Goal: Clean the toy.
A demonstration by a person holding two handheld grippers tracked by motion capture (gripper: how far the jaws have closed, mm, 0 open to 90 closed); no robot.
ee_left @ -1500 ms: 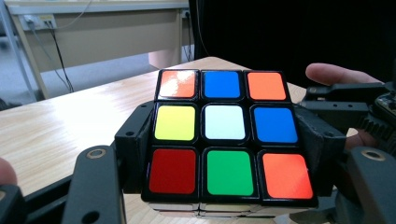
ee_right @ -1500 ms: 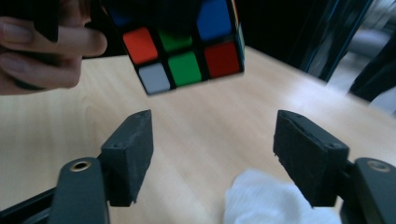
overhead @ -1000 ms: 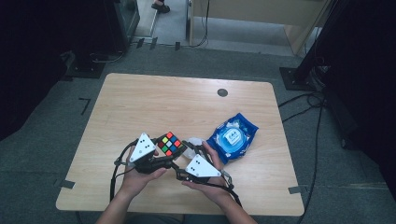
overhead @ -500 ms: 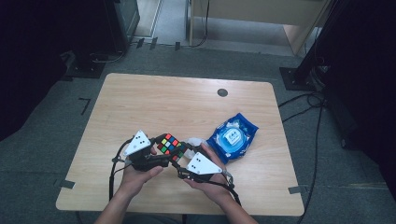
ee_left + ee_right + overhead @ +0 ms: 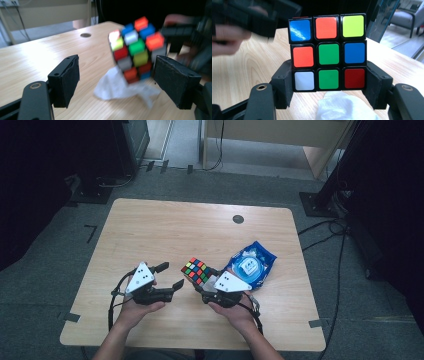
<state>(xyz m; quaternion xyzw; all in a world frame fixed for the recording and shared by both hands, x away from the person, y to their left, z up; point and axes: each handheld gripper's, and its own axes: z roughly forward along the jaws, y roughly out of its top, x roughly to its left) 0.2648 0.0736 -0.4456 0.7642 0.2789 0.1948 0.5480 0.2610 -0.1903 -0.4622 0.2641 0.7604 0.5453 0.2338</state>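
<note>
On the left of the table (image 5: 150, 227) in the high view, the left gripper (image 5: 169, 276) sits in the person's left hand (image 5: 135, 307) with nothing between its jaws. They have just been opening and now stand wide apart, clear of the puzzle cube (image 5: 197, 271). Through the left gripper view the cube (image 5: 136, 48) floats beyond its pads, a crumpled white tissue (image 5: 125, 86) lying on the wood beneath.

Next along, the cube is held off the tabletop near the front middle, clamped at its lowest row by the right gripper (image 5: 328, 86) (its pads press both sides of that layer). The colours are mixed on every face visible, so it looks far from solved.

Furthest right lies a blue packet (image 5: 252, 265), just behind the right gripper (image 5: 206, 282).

As a judgement, a handover seems finished: the cube now rests with the right side alone. Any further turning of layers, or wiping with the tissue, appears yet to come.
</note>
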